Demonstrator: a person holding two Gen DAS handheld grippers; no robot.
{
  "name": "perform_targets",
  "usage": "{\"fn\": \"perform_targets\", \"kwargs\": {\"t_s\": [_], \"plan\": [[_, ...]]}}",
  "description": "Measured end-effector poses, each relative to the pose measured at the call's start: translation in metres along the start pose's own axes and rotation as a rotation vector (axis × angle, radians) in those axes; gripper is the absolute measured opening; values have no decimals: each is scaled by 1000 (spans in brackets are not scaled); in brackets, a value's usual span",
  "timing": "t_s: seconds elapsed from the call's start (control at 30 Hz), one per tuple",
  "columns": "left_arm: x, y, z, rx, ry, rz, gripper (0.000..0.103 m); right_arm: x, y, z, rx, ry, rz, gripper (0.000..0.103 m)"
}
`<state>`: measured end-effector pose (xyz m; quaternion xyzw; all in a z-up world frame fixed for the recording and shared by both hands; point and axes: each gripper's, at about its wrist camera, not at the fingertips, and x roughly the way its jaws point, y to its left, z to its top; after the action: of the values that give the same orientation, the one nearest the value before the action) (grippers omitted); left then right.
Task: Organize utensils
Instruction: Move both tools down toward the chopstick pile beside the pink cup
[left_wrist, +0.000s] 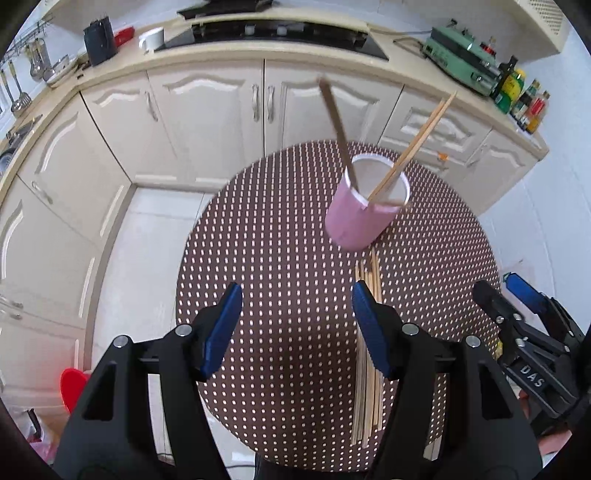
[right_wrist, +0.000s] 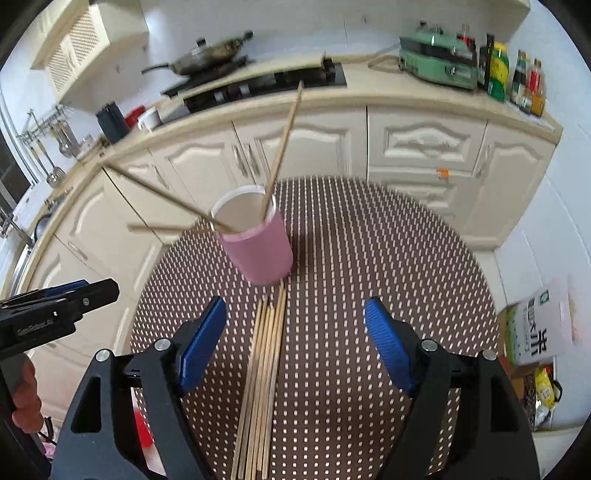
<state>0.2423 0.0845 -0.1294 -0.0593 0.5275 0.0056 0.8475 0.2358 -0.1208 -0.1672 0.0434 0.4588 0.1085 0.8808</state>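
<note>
Both grippers stand over a round table (right_wrist: 406, 258) with a dotted brown cloth. The left gripper (left_wrist: 297, 325) is spread wide and holds nothing; the right gripper (right_wrist: 295, 343) is likewise spread and empty, its jaws straddling the work from above without touching it. A pink cup (right_wrist: 258, 251) stands upright near the middle of the table, with three chopsticks (left_wrist: 410, 147) already leaning in it against the rim. The remaining loose chopsticks (right_wrist: 264, 369) lie flat in a tight parallel bundle on the cloth, one end touching or just short of the cup's base, the other running toward the near edge. Judgement: these sticks are light, stiff and thin, smooth enough to roll or slip between the pads, and lying flush on the cloth they leave little to get under. A hold across the shaft near mid-length looks soundest, pinching one or a pair. The cup appears light and top-loaded by the leaning sticks, so a nudge may tip it. Task part done; most sticks remain.
</note>
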Motion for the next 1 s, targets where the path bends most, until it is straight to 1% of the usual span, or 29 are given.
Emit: {"fn": "perform_targets", "kwargs": {"t_s": [0.23, 0.57, 0.77, 1.0], "plan": [[26, -5, -17, 13, 83, 6, 62, 36, 0, -22, -13, 125, -44, 74], [60, -7, -33, 19, 179, -5, 62, 78, -1, -43, -18, 271, -59, 74], [81, -10, -40, 22, 234, -11, 63, 100, -3, -51, -28, 335, -75, 74], [103, -11, -48, 51, 294, -14, 64, 121, 0, -56, -32, 388, -85, 74]]}}
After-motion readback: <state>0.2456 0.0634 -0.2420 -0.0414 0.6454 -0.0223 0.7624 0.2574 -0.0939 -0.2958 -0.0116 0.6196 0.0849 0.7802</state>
